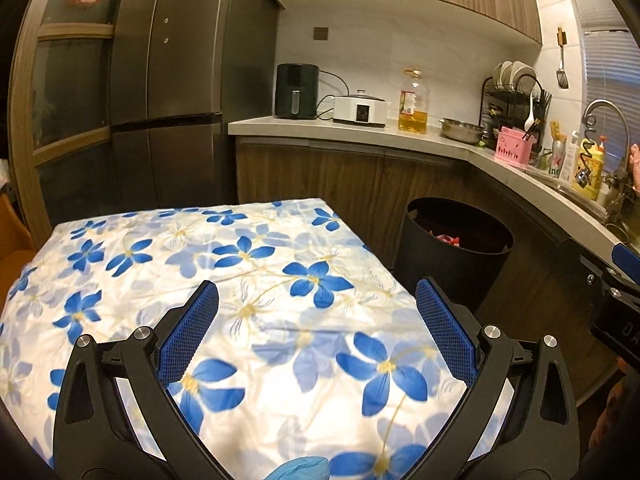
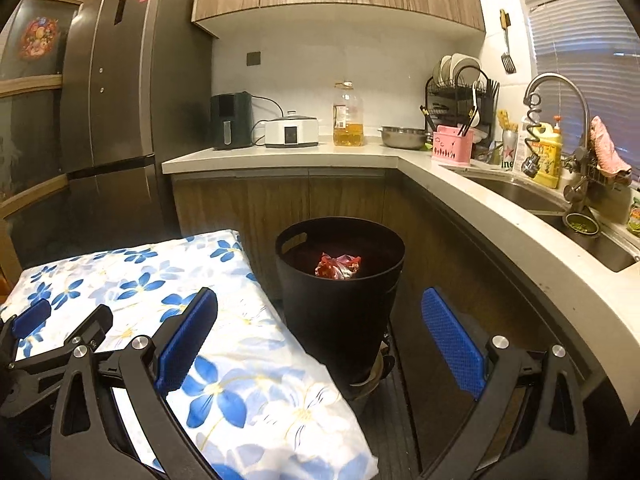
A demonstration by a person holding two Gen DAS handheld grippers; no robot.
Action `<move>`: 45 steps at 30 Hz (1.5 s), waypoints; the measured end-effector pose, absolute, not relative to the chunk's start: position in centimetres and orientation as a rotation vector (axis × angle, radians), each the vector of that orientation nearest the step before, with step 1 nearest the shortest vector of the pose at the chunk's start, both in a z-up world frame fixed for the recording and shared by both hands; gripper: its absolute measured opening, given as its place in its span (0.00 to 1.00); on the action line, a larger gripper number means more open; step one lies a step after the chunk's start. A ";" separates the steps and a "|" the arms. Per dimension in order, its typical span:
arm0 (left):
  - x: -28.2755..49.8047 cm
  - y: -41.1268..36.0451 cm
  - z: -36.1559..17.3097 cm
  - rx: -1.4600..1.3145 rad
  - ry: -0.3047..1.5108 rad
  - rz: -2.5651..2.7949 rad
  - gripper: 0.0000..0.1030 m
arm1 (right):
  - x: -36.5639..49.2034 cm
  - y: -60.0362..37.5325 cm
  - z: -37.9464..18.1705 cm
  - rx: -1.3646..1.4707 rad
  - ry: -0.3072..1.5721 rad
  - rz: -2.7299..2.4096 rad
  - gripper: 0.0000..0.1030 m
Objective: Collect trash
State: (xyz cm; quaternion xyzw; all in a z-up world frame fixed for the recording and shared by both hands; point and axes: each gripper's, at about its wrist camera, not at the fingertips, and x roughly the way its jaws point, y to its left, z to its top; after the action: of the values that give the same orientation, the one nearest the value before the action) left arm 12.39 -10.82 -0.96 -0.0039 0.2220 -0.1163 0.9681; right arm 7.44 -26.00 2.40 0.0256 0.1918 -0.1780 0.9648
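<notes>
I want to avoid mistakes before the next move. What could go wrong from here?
Both grippers, left gripper and right gripper, are open and hold nothing. The loose floral cloth might snag a finger. The black bin, with red wrapper inside, stands close beside the table and could tip if bumped.
</notes>
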 end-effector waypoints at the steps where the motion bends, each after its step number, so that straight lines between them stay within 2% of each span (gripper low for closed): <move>1: 11.9 -10.5 -0.9 -0.011 0.447 -0.239 0.95 | 7.0 -25.6 2.5 0.045 0.386 -0.359 0.95; 15: 7.7 -7.9 0.5 -0.025 0.403 -0.233 0.95 | 3.5 -22.0 3.2 0.029 0.350 -0.329 0.95; 45: 6.0 -6.2 0.7 -0.037 0.398 -0.204 0.95 | 2.3 -19.9 3.5 0.007 0.340 -0.293 0.95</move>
State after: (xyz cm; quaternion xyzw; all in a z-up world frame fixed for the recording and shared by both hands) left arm 5.99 -6.15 0.75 -0.0181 0.1973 -0.1009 0.9750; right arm 2.25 -19.93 3.46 0.0033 0.1688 -0.1453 0.9749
